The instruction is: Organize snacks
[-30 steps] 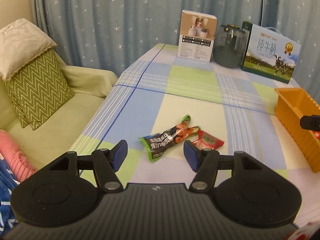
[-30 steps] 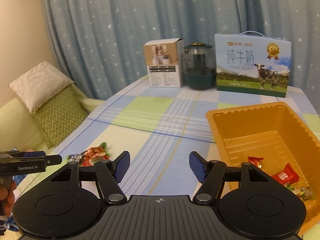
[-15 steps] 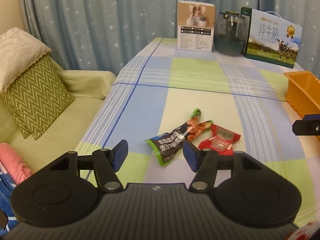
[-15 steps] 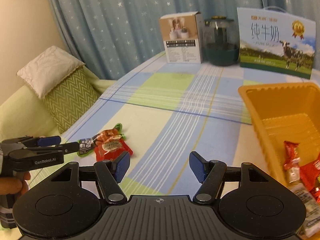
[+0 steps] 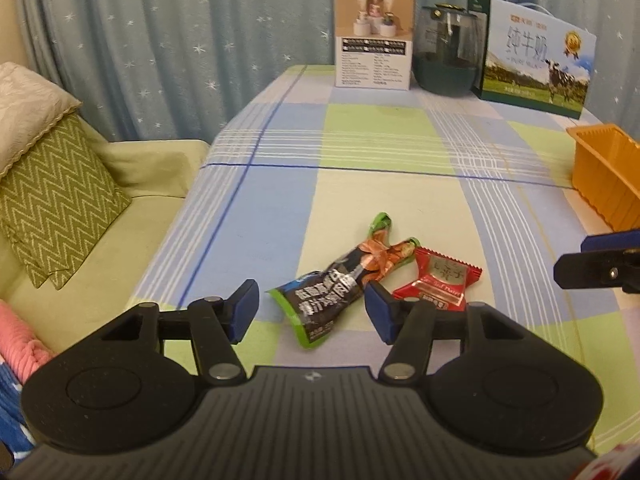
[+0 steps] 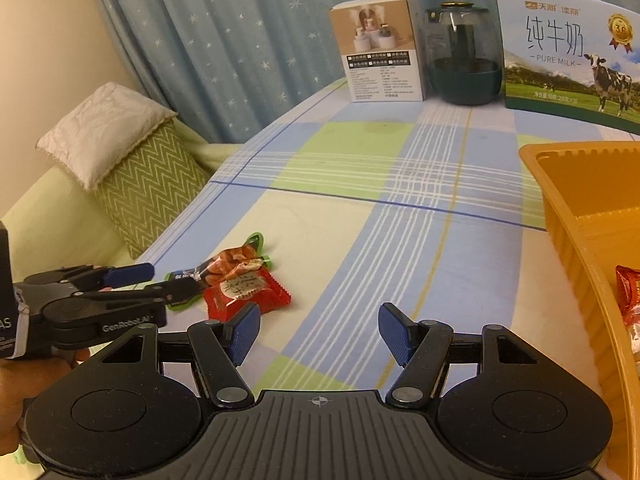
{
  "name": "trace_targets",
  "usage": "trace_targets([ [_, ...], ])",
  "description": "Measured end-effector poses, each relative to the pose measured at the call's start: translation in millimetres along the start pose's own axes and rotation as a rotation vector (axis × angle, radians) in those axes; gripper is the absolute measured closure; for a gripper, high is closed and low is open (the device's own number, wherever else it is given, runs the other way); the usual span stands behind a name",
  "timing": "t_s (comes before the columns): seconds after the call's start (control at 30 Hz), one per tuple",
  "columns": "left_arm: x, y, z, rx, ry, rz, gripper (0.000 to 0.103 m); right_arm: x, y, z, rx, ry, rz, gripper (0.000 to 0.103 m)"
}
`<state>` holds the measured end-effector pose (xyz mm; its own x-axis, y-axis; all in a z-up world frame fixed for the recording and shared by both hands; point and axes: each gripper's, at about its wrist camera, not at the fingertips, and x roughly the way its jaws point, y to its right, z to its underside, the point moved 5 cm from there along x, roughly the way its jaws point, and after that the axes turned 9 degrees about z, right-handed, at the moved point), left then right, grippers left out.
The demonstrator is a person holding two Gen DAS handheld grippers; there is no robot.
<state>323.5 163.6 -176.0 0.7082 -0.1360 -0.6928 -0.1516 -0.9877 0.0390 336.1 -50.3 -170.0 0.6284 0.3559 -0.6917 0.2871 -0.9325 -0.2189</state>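
A black-and-green snack packet (image 5: 336, 286) lies on the checked tablecloth, with a red snack packet (image 5: 440, 280) touching its right side. My left gripper (image 5: 310, 310) is open and empty, its fingers either side of the black packet's near end, just above it. My right gripper (image 6: 318, 334) is open and empty over the cloth, right of both packets (image 6: 246, 290). The orange tray (image 6: 576, 216) at the right holds red wrapped snacks (image 6: 628, 292). The left gripper also shows in the right wrist view (image 6: 128, 280).
At the table's far end stand a white box (image 5: 374, 38), a dark glass jar (image 5: 448, 52) and a milk carton box (image 5: 534, 56). A sofa with a green zigzag cushion (image 5: 48, 200) lies along the left table edge. A starred curtain hangs behind.
Both grippers have moved forward and lower toward the two packets. The left gripper's fingers now frame the black packet. The right gripper has swung left, away from the tray.
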Motion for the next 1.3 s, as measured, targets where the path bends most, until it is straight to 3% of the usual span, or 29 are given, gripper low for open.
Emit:
trace_targets([
  [0.4,18.7,14.1,-5.7,0.117,0.006,0.044,0.05,5.6,1.8,-0.9,0.004,-0.011,0.001,0.037],
  [0.57,23.8,18.2,-9.5,0.125,0.0,0.068,0.069,6.8,5.0,-1.8,0.013,-0.011,0.009,0.037],
  [0.77,22.2,27.0,-11.2,0.126,-0.021,0.094,0.077,5.0,8.2,-3.0,0.025,-0.007,0.018,0.037],
  [0.93,13.6,36.6,-7.0,0.071,-0.056,0.135,0.078,4.8,9.4,-3.9,0.037,-0.01,0.019,0.037],
  [1.2,8.0,71.9,4.5,0.143,-0.09,0.225,0.079,3.9,13.0,-5.7,0.05,-0.004,0.019,0.037],
  [1.3,2.1,77.9,1.4,0.188,-0.079,0.206,0.079,3.0,13.7,-7.0,0.059,0.0,0.007,0.037],
])
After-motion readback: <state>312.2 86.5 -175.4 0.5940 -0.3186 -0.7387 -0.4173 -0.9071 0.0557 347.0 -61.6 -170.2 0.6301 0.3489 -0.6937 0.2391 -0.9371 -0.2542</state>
